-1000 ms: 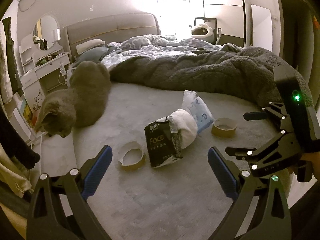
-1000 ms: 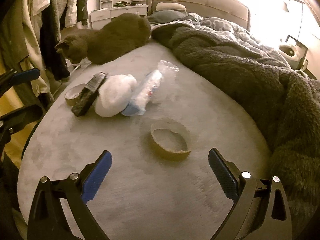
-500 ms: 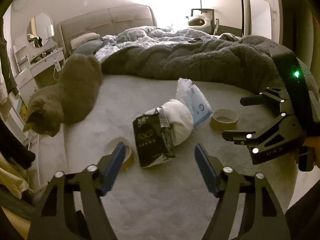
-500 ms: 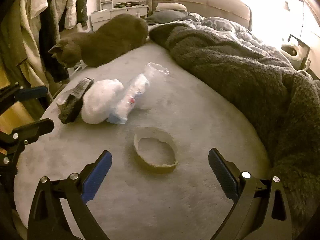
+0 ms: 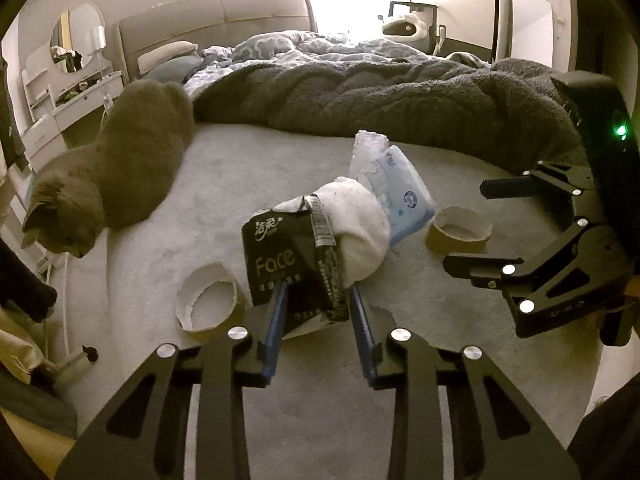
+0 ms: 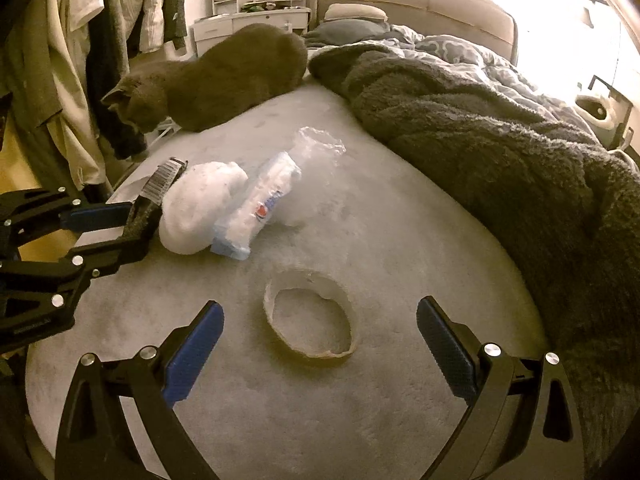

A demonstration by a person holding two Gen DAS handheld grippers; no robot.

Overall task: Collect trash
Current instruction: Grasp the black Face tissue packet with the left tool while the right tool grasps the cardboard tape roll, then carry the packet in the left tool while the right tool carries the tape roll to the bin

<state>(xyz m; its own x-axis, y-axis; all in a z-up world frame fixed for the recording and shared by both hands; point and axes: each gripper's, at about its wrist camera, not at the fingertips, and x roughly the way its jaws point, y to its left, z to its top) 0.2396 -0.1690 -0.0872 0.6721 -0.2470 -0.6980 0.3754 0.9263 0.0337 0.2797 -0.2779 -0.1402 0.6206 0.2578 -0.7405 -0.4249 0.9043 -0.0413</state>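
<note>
Step in hand: first pickup. Left gripper [image 5: 318,304] is closing w/ the black tissue pack [image 5: 294,268] btwn its fingers, pads just beside the pack's sides, grip not yet firm. Pack lies on the bed [image 5: 208,184], leaning on a white bundle [image 5: 360,224]. Next move likely needs a full squeeze, then a lift clear of the cat [image 5: 120,168]. Right gripper [image 6: 320,344] hangs wide open, empty, over a cardboard ring [image 6: 310,320]. Left view alone shows a 2nd ring [image 5: 208,304] by the pack; right view alone shows hanging clothes [image 6: 80,60]
</note>
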